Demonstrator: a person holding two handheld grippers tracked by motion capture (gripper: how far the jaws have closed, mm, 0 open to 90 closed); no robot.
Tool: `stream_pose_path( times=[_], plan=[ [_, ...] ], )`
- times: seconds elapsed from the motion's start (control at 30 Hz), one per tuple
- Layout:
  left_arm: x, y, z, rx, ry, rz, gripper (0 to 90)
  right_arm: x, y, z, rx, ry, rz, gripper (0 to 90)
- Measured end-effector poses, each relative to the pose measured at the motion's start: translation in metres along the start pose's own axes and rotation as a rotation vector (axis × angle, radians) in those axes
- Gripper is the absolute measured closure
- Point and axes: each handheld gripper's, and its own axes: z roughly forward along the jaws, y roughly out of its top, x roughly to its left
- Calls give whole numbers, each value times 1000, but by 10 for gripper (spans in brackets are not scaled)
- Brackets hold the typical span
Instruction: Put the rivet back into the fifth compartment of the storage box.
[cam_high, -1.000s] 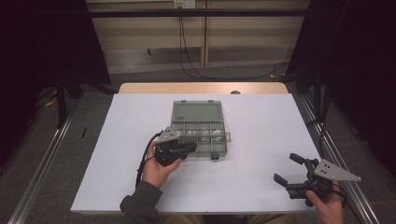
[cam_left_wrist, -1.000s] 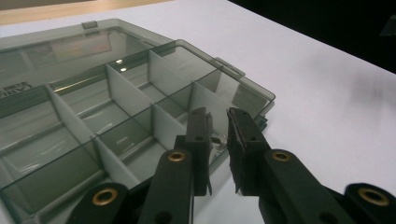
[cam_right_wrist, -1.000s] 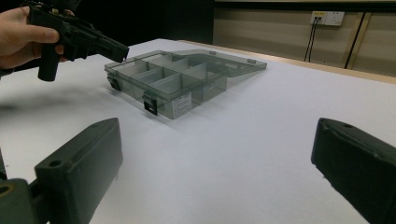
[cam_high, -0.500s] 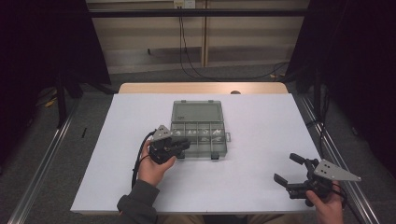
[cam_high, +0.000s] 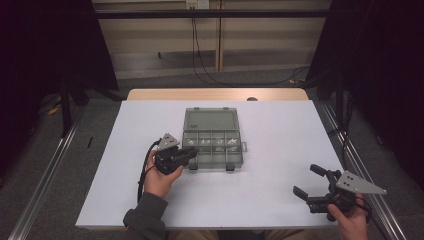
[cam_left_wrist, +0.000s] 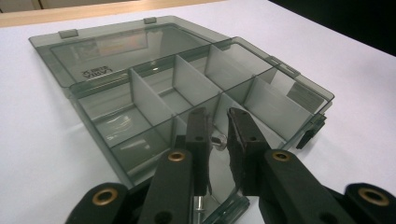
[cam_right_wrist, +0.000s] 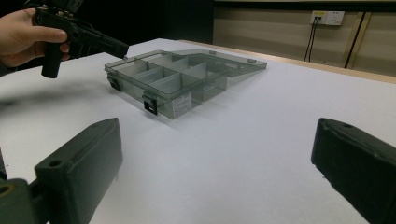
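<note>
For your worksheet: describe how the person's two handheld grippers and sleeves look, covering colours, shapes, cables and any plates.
The left gripper and the right gripper are black, each with two flat, blocky jaws. Brass-coloured rivets dot the left one's linkage in its own view. A grey three-cornered plate tops each. A black cable trails from the left one. The left arm wears a dark grey sleeve.

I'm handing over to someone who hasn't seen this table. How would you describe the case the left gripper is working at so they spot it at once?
On the white table, look near the middle, towards the far edge: a smoky grey see-through plastic organiser case lies there with its lid folded flat open behind it. It is divided by pale partitions, with two black latches on its near edge, and the left gripper hovers at its near left corner.
</note>
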Motion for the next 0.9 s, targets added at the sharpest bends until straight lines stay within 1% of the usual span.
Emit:
stream_pose_path(
  times=[0.2,0.33,0.5,0.67,0.8,0.9],
  plan=[
    [3,-1,-2,0,13,-5,793,0,0,0,1,0,1,19],
    [6,-1,-5,-13,21,-11,793,0,0,-1,0,-2,5,19],
    [9,-2,-6,-7,29,-13,793,0,0,0,0,1,0,19],
    [10,-4,-6,0,32,-12,792,0,0,0,1,1,-2,20],
    [9,-5,-5,-8,29,-12,789,0,0,0,1,0,0,20],
    [9,-5,-4,-15,35,-10,748,0,0,0,2,1,-3,20]
  ],
)
